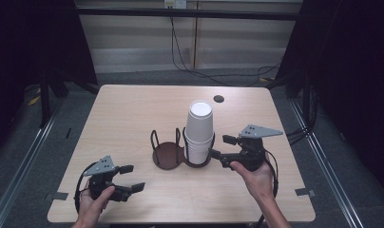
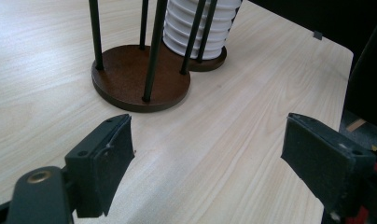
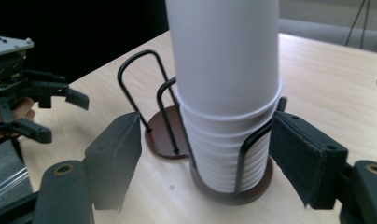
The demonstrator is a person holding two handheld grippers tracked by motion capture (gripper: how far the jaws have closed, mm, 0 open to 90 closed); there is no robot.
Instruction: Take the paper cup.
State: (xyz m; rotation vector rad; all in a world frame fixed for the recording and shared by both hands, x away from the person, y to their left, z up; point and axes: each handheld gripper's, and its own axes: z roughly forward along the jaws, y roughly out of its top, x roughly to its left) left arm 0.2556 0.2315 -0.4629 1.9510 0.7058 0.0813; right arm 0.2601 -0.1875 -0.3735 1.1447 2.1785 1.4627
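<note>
Paper cups (image 1: 199,130), stacked upside down, sit in right bay of the wire cup holder (image 1: 168,154); left bay empty. My right gripper (image 1: 222,147) gapes beside the stack; left gripper (image 1: 131,177) agape, well apart. Risk: squeezing low snags holder wires, dragging everything.
</note>
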